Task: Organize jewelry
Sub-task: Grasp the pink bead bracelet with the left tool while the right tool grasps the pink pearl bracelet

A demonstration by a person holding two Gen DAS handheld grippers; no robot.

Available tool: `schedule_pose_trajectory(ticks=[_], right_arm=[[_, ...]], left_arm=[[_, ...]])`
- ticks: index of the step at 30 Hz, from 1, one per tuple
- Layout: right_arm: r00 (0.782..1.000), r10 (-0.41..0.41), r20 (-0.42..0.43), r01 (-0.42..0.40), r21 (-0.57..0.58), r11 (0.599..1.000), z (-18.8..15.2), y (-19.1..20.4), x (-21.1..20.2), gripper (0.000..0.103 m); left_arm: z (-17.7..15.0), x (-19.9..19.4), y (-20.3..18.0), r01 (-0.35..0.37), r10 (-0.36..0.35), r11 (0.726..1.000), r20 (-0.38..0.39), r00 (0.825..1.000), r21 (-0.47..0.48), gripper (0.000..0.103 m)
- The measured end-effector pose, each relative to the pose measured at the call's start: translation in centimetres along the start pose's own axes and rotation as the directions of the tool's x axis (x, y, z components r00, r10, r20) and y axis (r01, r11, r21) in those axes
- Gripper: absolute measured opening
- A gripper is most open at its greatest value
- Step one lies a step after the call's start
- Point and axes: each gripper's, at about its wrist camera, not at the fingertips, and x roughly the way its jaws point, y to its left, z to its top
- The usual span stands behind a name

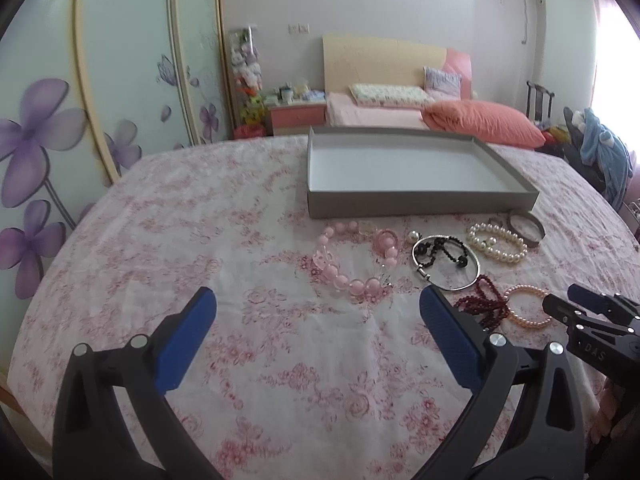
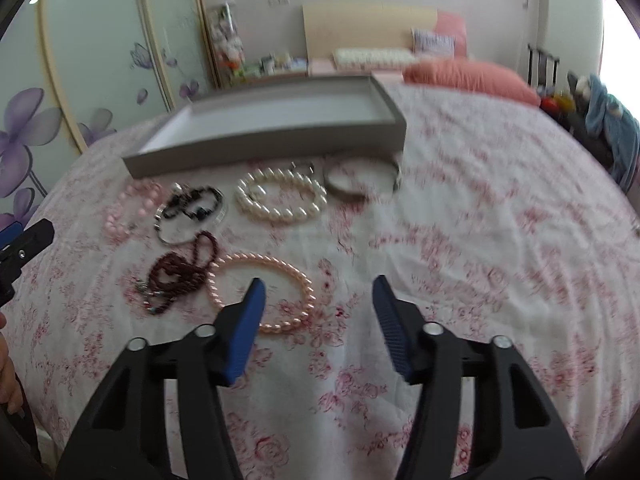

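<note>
An empty grey tray (image 1: 416, 202) (image 2: 264, 152) lies on a floral cloth. In front of it lie a pink bead bracelet (image 1: 352, 260) (image 2: 128, 208), a silver bangle with black beads (image 1: 444, 260) (image 2: 192, 212), a white pearl bracelet (image 1: 498, 242) (image 2: 280, 196), a grey bangle (image 1: 526, 226) (image 2: 360, 184), dark red beads (image 1: 486, 304) (image 2: 180, 272) and a peach pearl bracelet (image 1: 528, 306) (image 2: 264, 292). My left gripper (image 1: 318, 304) is open and empty, just short of the pink beads. My right gripper (image 2: 320, 292) is open and empty, its left finger over the peach bracelet.
The floral cloth (image 1: 200, 240) covers a round-looking table. Behind it stand a bed with an orange pillow (image 1: 480, 122), a nightstand (image 1: 298, 114) and a wardrobe with purple flowers (image 1: 60, 120). The right gripper shows at the right edge of the left wrist view (image 1: 592, 320).
</note>
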Motion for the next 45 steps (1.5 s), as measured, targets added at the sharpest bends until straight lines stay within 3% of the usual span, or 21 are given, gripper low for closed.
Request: schedule_pose_trajectory(ticks=[12,14,22,29,36,40,45], right_arm=[[0.995,-0.096,-0.039,0.084,-0.239,0.967,0.4,3.2,0.1,0.008],[0.992,-0.118,-0.039,0.106,-0.232,0.967,0.9,2.5,0.4,0.007],[0.981,-0.191,-0.037,0.188,-0.071,0.980,4.0,-2.5,1.8,0.007],[0.984,-0.174,-0.029,0.173,-0.048,0.984,4.0,-3.1,2.1,0.007],[0.987,-0.157,-0.031,0.156,-0.036,0.987,4.3,-3.9,2.5,0.007],[0.990,-0.141,-0.031,0.140,-0.034,0.990,4.4,-3.9,2.7,0.007],[0.994,-0.106,-0.005,0.106,-0.030,0.994,4.4,-3.8,2.2,0.007]], left_arm=[[1.9,4.0,0.2,0.008,-0.006,1.000,-0.109,0.994,0.019,0.099],[2.2,4.6,0.2,0.001,0.002,1.000,-0.118,0.993,0.029,0.098],[2.8,7.4,0.3,-0.013,0.022,0.998,-0.174,0.984,0.054,0.075],[3.1,9.7,0.6,0.008,-0.007,1.000,-0.230,0.973,0.003,0.059],[3.6,10.9,0.5,0.008,-0.011,1.000,-0.238,0.971,-0.015,0.046],[3.7,10.8,0.2,0.023,-0.023,1.000,-0.232,0.972,-0.002,0.023],[3.7,10.3,0.5,0.038,-0.040,0.999,-0.222,0.974,-0.013,0.023]])
